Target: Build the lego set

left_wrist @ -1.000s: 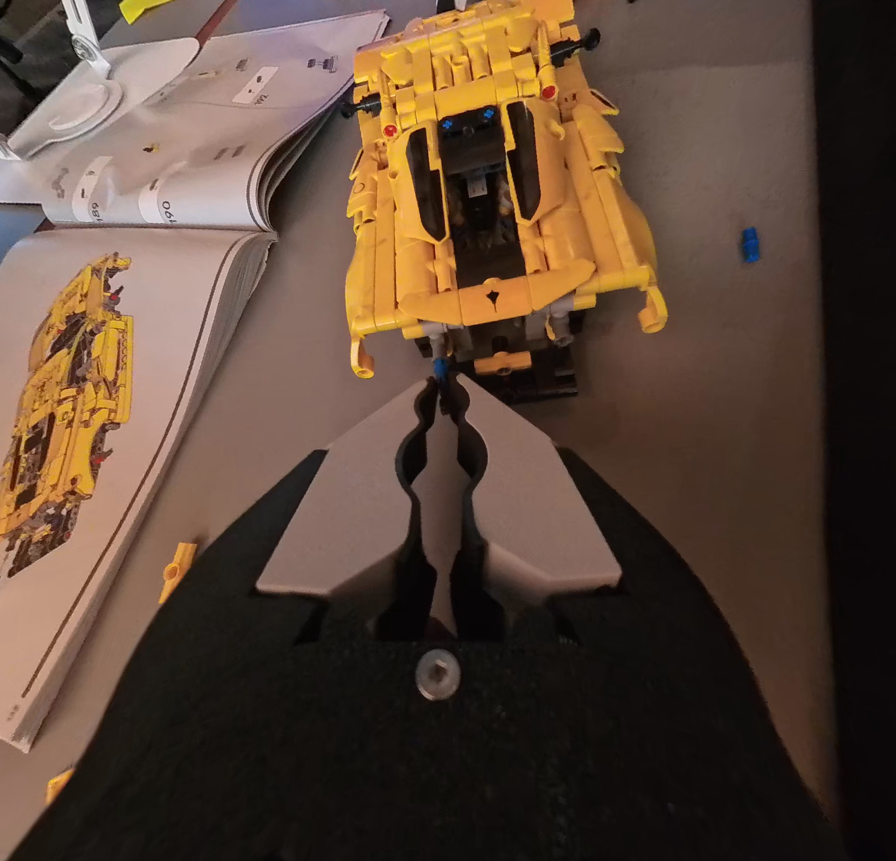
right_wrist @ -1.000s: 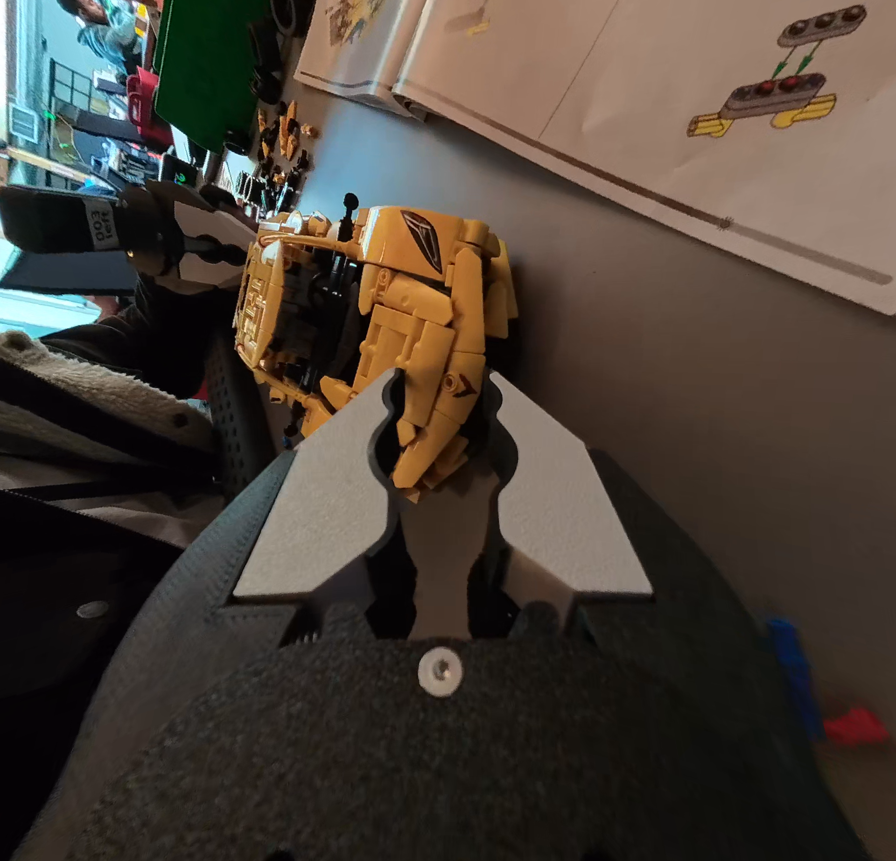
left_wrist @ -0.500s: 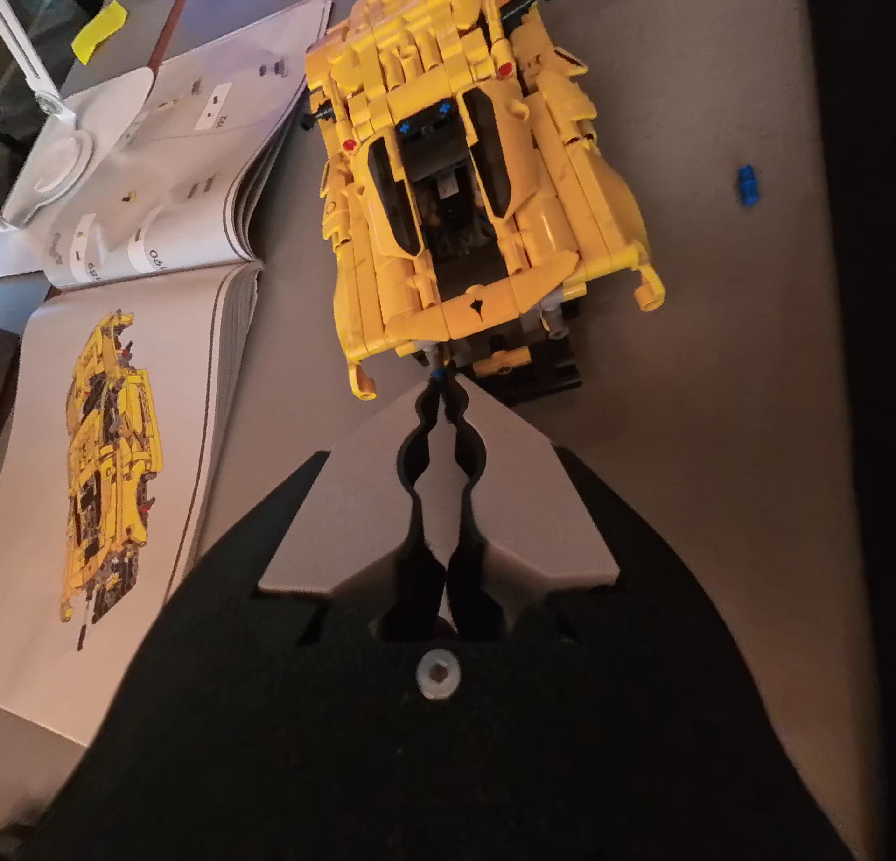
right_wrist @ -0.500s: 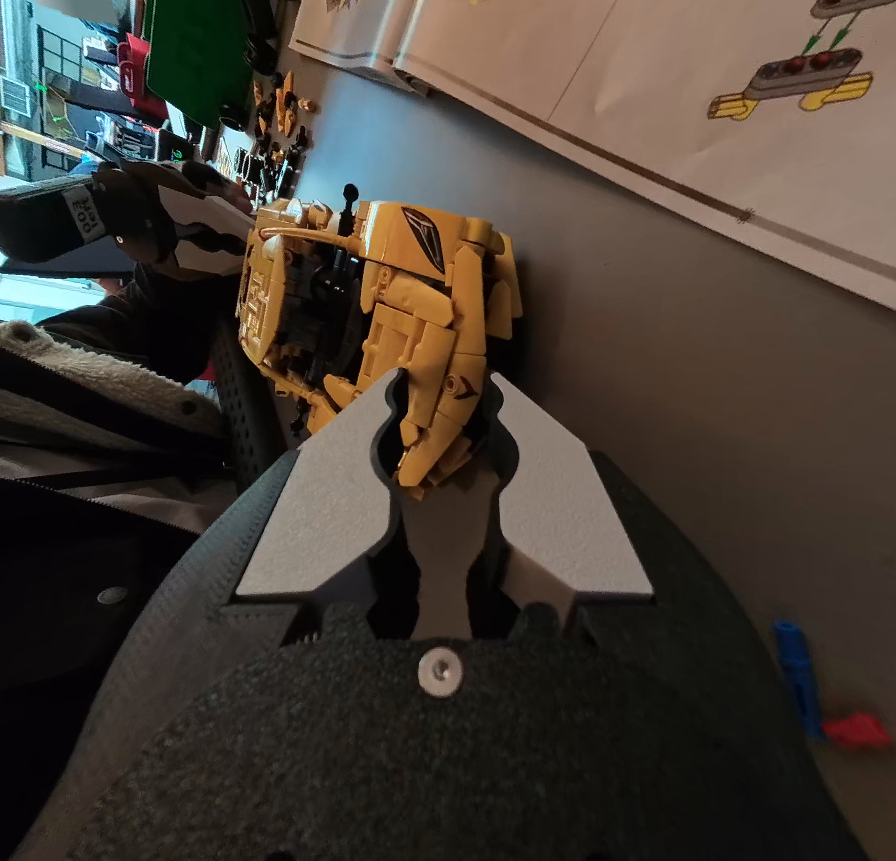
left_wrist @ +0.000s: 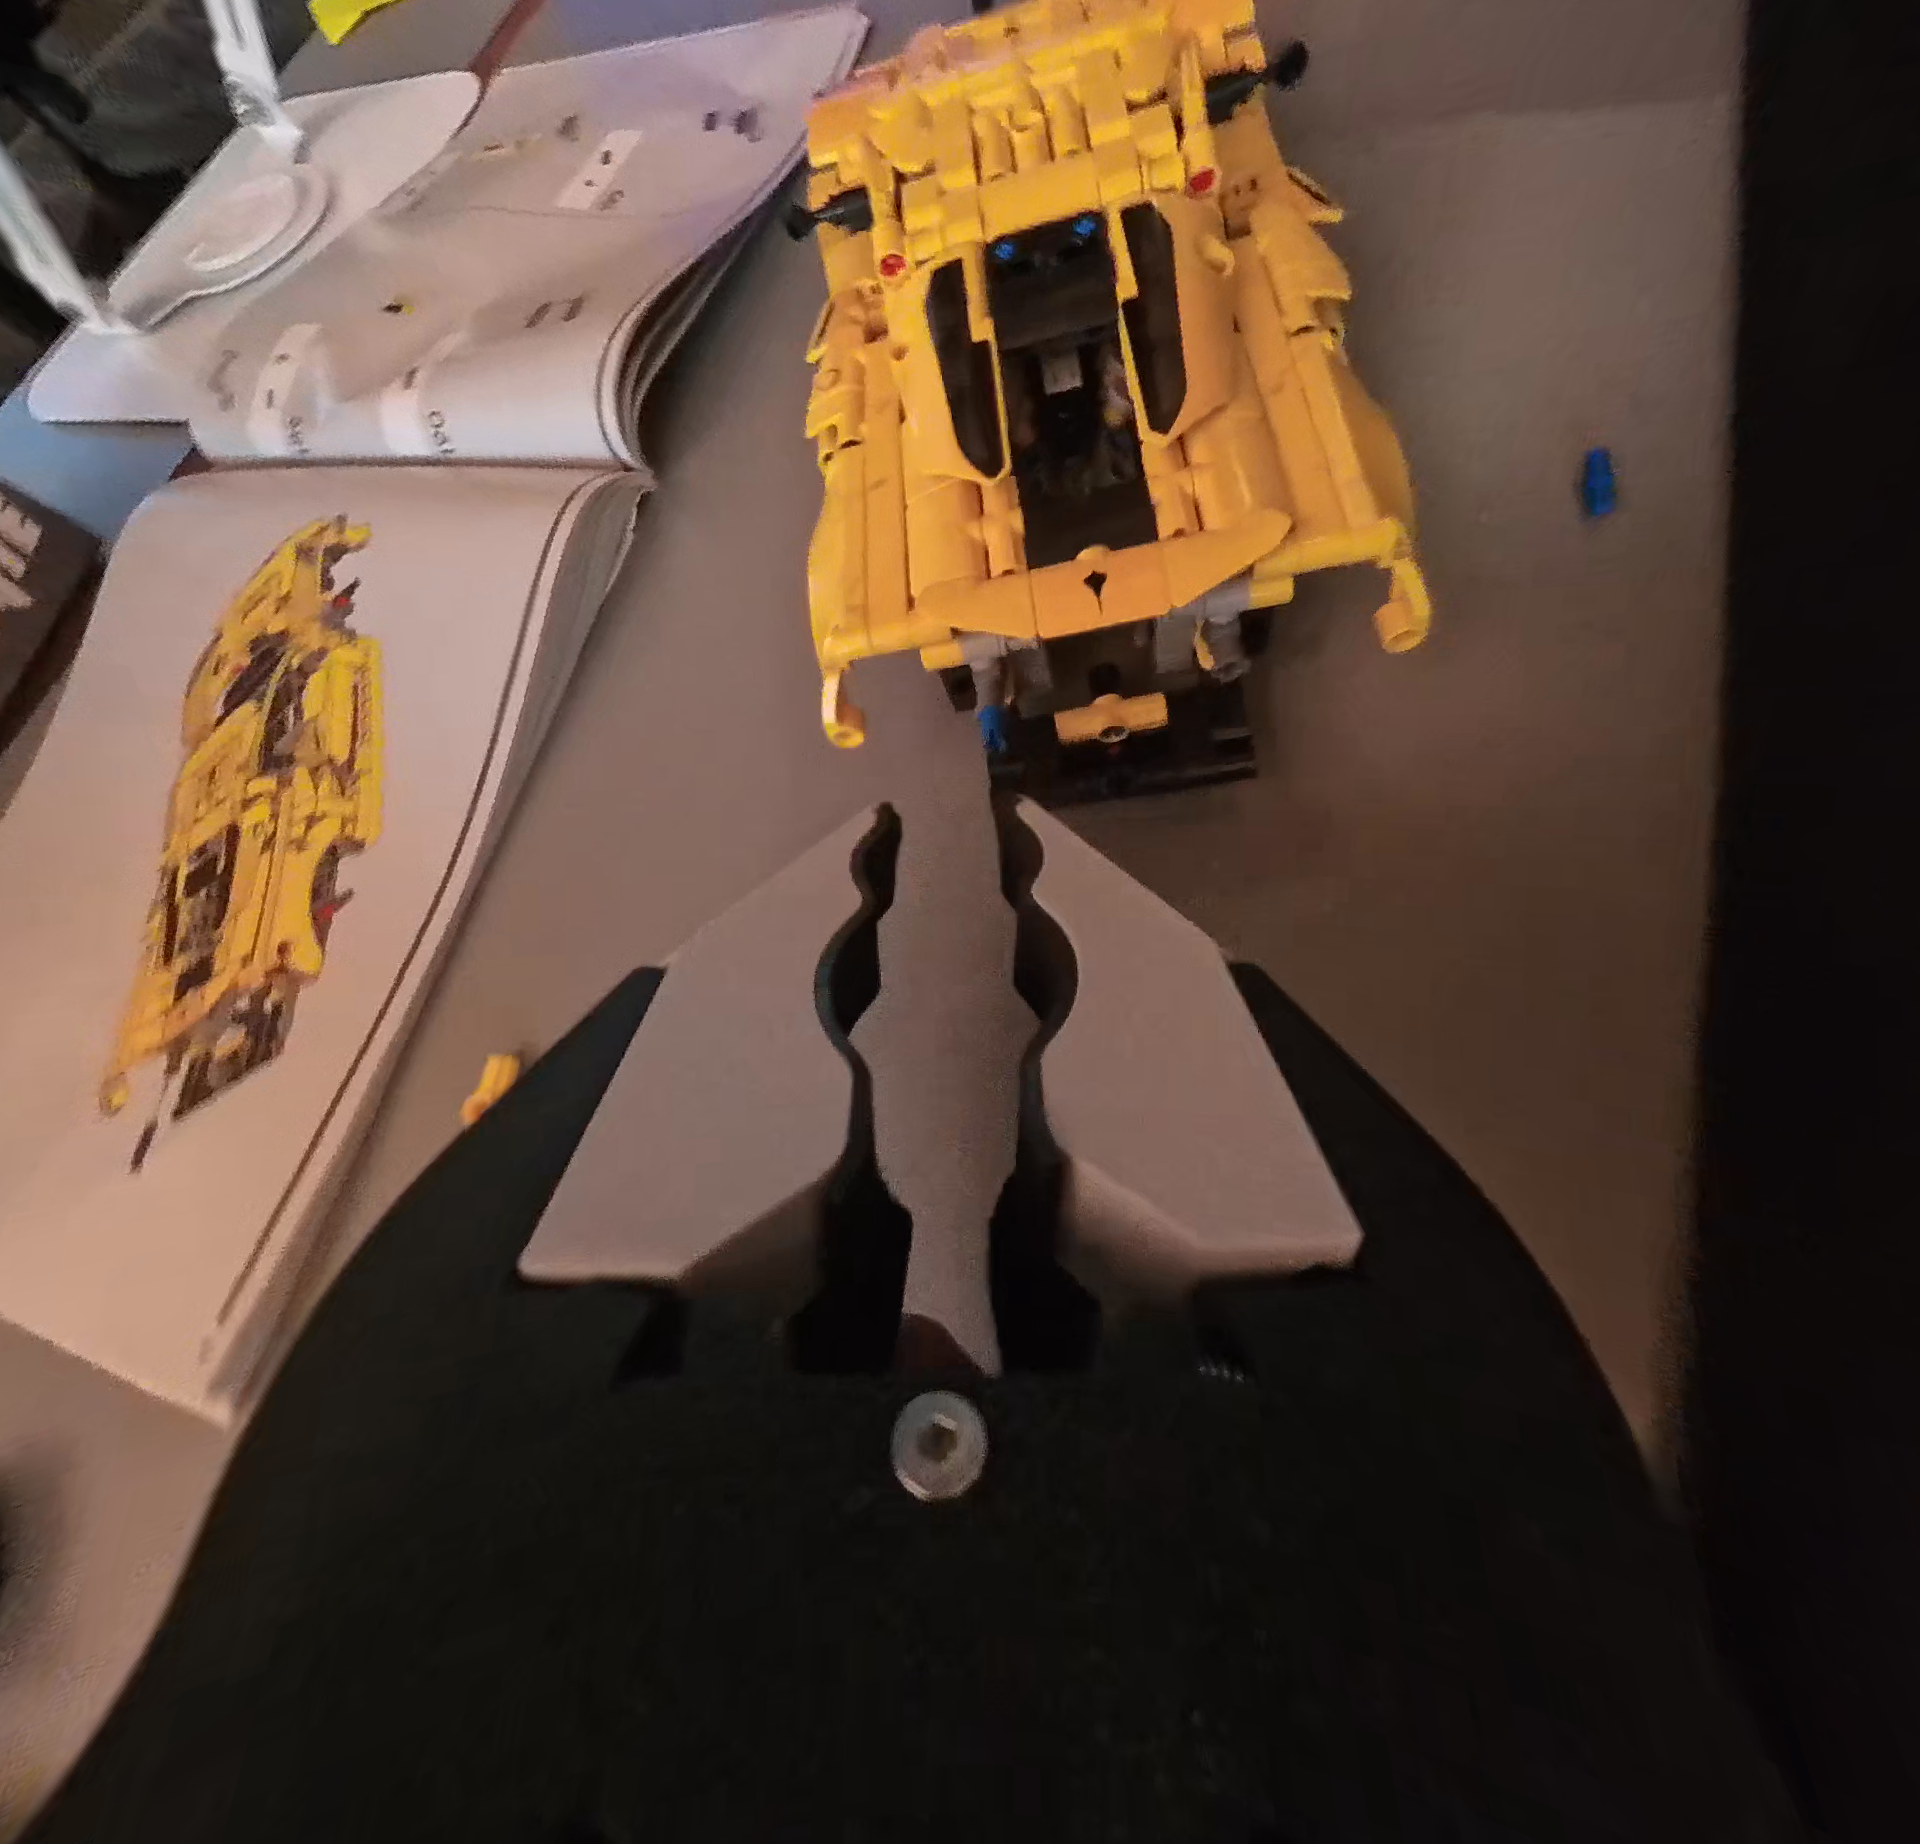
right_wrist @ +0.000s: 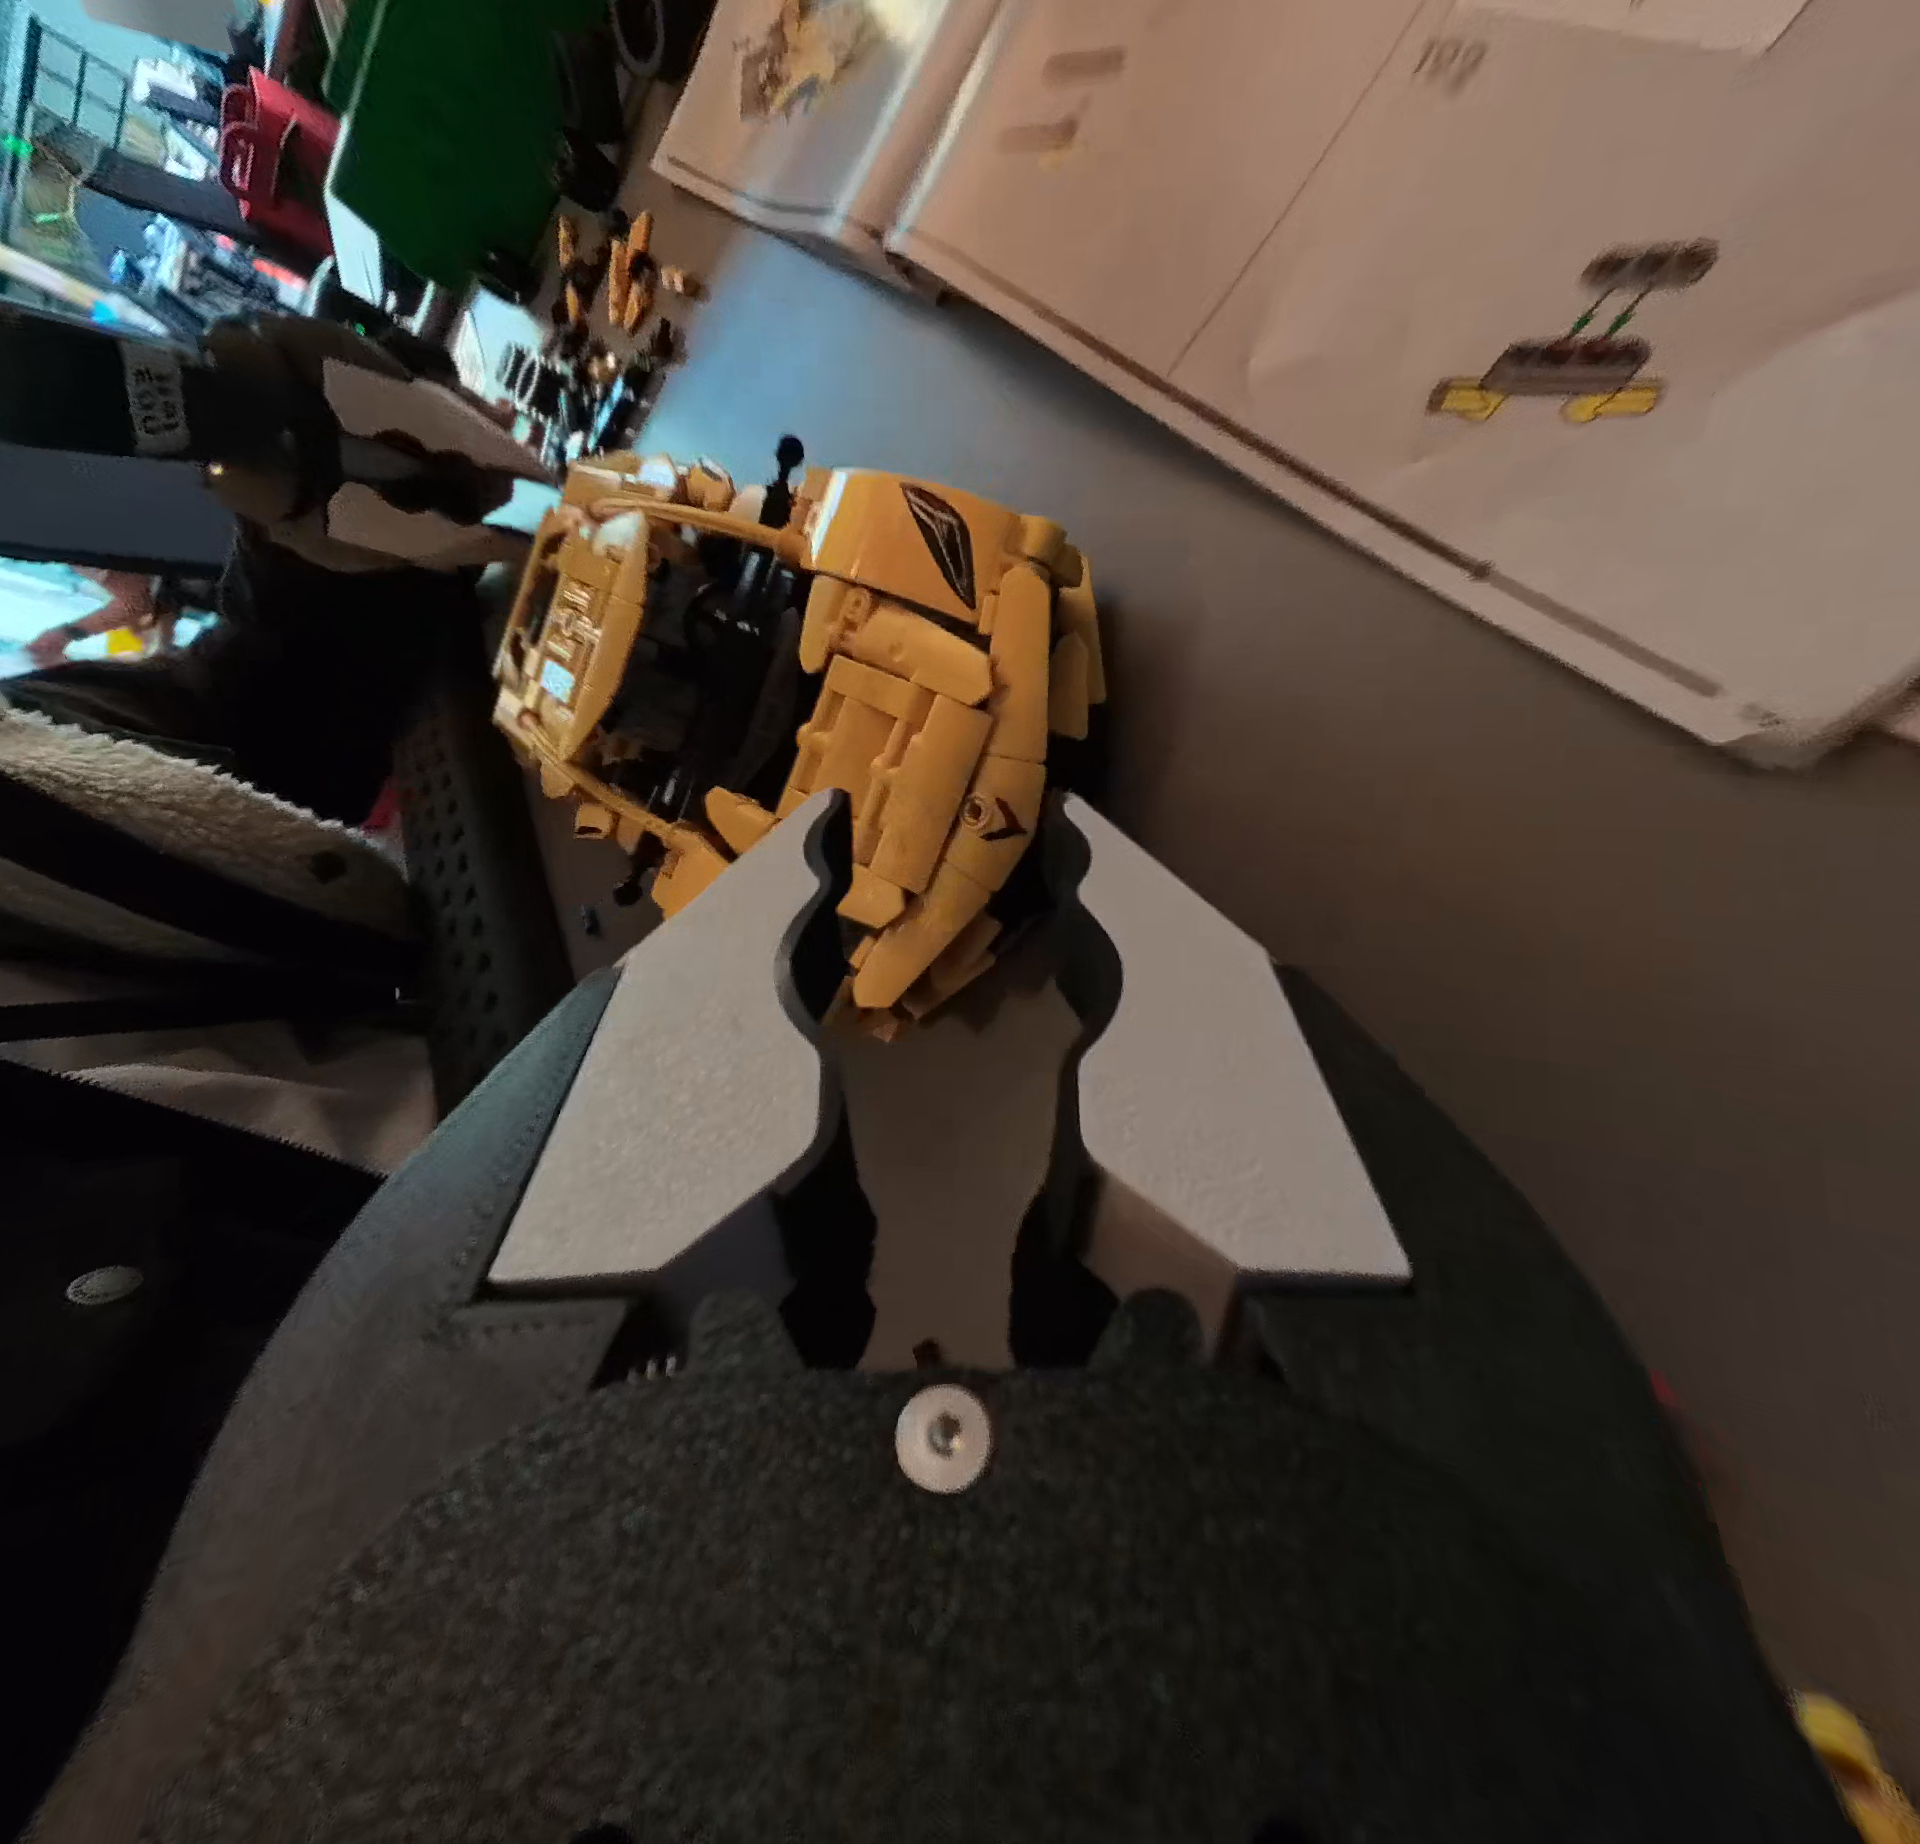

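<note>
While the open instruction booklet (left_wrist: 312, 755) is lying at the left of the grey table (left_wrist: 1507, 911), the yellow lego car (left_wrist: 1091, 392) is sitting beside it at centre, its dark rear end facing the left gripper (left_wrist: 951, 823); that gripper is hovering just short of the car with its jaws parted a little and holding nothing; a blue pin (left_wrist: 990, 722) is sticking out at the car's rear, and a loose blue piece (left_wrist: 1597, 482) is lying apart at the right. Across the car, the right gripper (right_wrist: 945, 838) is clamping the yellow nose, seemingly steadying the model; judging by this, a rear fitting step is in hand, and the next move is calling for a fresh piece from the table.
</note>
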The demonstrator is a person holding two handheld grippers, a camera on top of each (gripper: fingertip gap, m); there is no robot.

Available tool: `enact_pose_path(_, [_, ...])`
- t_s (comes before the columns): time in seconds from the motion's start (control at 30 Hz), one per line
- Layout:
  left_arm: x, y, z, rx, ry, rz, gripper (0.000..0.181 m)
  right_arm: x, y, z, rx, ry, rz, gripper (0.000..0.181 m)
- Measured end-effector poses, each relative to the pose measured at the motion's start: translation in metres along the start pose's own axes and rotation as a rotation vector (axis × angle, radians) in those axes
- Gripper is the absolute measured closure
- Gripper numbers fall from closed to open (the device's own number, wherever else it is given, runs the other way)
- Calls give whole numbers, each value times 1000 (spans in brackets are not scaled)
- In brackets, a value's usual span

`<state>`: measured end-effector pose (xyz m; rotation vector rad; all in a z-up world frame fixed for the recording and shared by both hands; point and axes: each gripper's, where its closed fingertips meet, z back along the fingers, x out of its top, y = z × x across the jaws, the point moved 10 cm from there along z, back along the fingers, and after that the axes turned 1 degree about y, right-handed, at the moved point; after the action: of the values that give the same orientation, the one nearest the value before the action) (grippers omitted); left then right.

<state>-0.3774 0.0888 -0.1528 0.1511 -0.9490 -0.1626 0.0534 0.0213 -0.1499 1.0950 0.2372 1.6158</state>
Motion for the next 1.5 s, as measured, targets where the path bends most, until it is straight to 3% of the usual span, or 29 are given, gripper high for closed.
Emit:
enact_pose_path(0.07, [1, -6, 17, -4, -30, 77, 160, 3, 17, 14, -25, -75, 108, 145])
enact_pose_path(0.17, [9, -25, 43, -19, -116, 181, 160, -6, 78, 11, 29, -84, 449, 143])
enact_pose_path(0.27, [19, -49, 63, -50, -188, 285, 158, -33, 131, -28, 82, -70, 749, 152])
enact_pose_path(0.33, [24, -67, 71, -33, -219, 344, 159, -53, 147, -58, 93, 6, 855, 153])
enact_pose_path(0.4, [29, -86, 74, -17, -252, 388, 159, -70, 156, -85, 174, 79, 869, 153])
enact_pose_path(0.53, [31, -114, 73, 38, -359, 515, 159, -87, 156, -119, 124, 230, 954, 154])
enact_pose_path(0.7, [25, -132, 66, 64, -420, 686, 158, -96, 159, -134, 77, 299, 1015, 159])
enact_pose_path(0.8, [24, -138, 56, 55, -391, 691, 159, -98, 159, -138, 48, 302, 1043, 163])
enact_pose_path(0.9, [22, -137, 46, 79, -322, 660, 159, -97, 162, -140, 46, 277, 1048, 178])
enact_pose_path(0.97, [22, -134, 42, 83, -308, 677, 159, -91, 166, -140, 30, 246, 1047, 179])
enact_pose_path(1.1, [26, -125, 41, 30, -418, 776, 180, -71, 199, -133, 190, -39, 1037, 180])
enact_pose_path(1.23, [31, -122, 40, -71, -543, 819, 181, -62, 227, -138, 315, -239, 971, 181])
enact_pose_path(1.5, [38, -124, 39, -106, -612, 809, 181, -62, 232, -151, 298, -229, 943, 181])
